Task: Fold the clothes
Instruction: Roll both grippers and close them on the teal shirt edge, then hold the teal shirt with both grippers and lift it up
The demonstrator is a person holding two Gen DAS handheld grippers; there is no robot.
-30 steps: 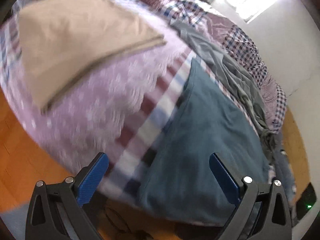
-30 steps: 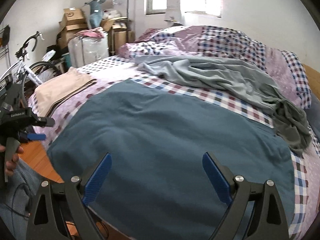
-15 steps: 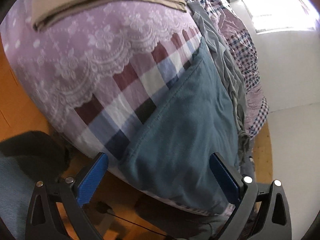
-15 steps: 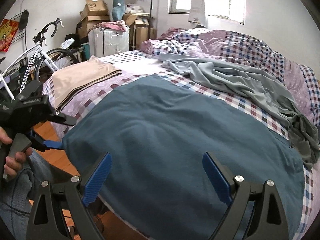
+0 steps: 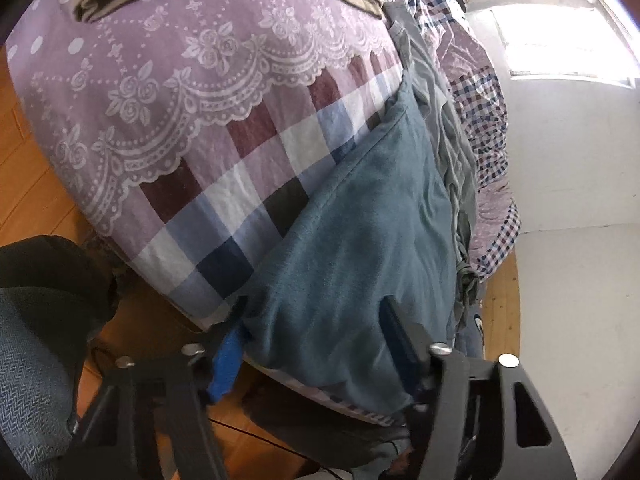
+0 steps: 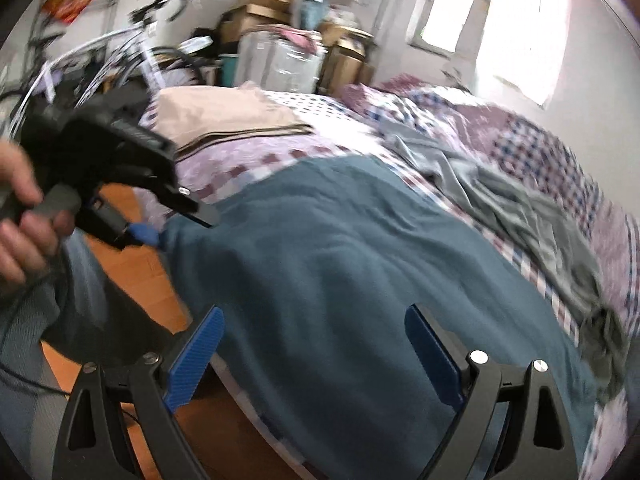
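Teal fleece garment (image 6: 360, 280) lies spread on the bed (image 5: 224, 128). The left tool (image 5: 312, 340) seems to straddle its corner, jaws partly apart. The right tool (image 6: 312, 348) hovers spread wide above it.

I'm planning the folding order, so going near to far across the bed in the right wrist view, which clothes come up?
Teal garment spread at the near edge → crumpled grey garment → folded beige garment near the bed's far left corner.

A bicycle (image 6: 120, 56), blurred, leans near stacked cardboard boxes (image 6: 264, 0); a bright window (image 6: 516, 28) lights the wall.
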